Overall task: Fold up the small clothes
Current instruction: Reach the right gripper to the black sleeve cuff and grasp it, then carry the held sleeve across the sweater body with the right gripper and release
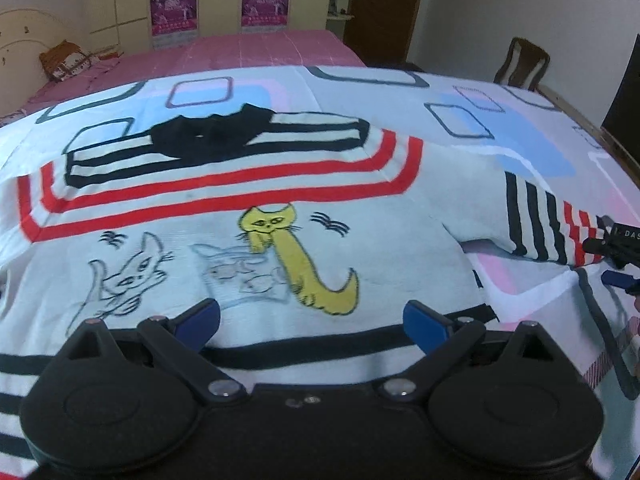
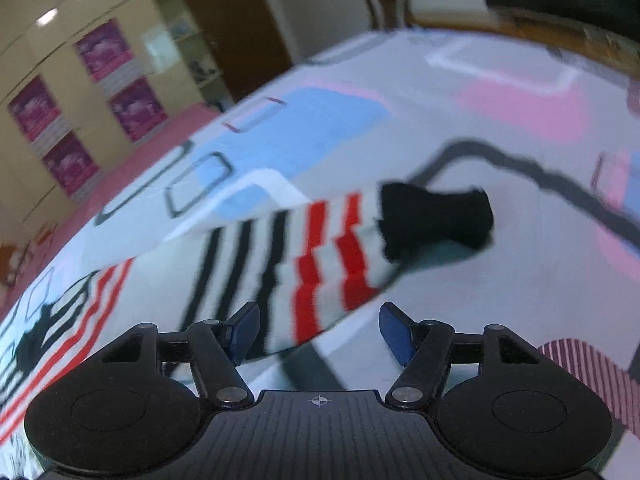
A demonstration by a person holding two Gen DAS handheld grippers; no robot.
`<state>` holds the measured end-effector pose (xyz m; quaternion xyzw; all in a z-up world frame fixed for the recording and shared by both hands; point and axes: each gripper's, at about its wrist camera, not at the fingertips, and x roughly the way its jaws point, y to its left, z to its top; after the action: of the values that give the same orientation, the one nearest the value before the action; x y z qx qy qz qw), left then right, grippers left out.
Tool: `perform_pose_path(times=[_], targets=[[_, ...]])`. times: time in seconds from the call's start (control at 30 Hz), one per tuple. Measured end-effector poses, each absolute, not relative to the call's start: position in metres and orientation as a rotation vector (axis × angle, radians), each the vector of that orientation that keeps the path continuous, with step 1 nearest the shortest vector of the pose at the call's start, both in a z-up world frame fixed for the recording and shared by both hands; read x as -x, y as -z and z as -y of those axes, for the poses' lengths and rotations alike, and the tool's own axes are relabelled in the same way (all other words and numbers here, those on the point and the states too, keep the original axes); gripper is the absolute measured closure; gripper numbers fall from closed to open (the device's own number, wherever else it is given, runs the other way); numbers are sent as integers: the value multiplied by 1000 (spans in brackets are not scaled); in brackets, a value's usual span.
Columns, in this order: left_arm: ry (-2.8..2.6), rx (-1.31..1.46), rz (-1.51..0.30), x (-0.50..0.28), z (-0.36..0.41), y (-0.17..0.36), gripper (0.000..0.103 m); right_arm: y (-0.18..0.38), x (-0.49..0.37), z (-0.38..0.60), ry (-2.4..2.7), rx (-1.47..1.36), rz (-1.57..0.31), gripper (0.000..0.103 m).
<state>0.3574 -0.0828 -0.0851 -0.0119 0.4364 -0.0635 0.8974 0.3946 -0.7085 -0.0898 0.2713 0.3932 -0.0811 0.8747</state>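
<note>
A small white sweater (image 1: 240,220) with cat drawings, red and black stripes and a black collar lies flat on the patterned bedsheet (image 1: 520,148). Its right sleeve (image 1: 536,216) stretches out to the right. My left gripper (image 1: 312,320) is open, just above the sweater's striped hem. My right gripper (image 2: 320,332) is open and hovers over the sleeve (image 2: 312,256), near its black cuff (image 2: 436,216). The right gripper also shows in the left wrist view (image 1: 616,260) at the sleeve's end.
A pink bedspread (image 1: 256,48) with a pillow (image 1: 68,60) lies behind the sheet. Wardrobes (image 1: 120,0) line the far wall. A chair (image 1: 520,64) and a wooden bed edge (image 1: 600,132) stand at the right.
</note>
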Motion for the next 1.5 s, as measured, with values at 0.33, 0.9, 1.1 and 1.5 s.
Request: perform_pose_path(times=[0.33, 0.9, 1.1, 1.5], targets=[[83, 22, -921, -380, 93, 90, 5, 76, -413, 730, 185, -520, -681, 98], [-99, 119, -928, -363, -10, 90, 26, 30, -444, 567, -295, -182, -623, 98], [-66, 213, -890, -362, -63, 86, 45, 39, -411, 435, -607, -13, -672, 98], [91, 331, -857, -378, -86, 92, 16, 66, -388, 378, -615, 108, -670, 22]])
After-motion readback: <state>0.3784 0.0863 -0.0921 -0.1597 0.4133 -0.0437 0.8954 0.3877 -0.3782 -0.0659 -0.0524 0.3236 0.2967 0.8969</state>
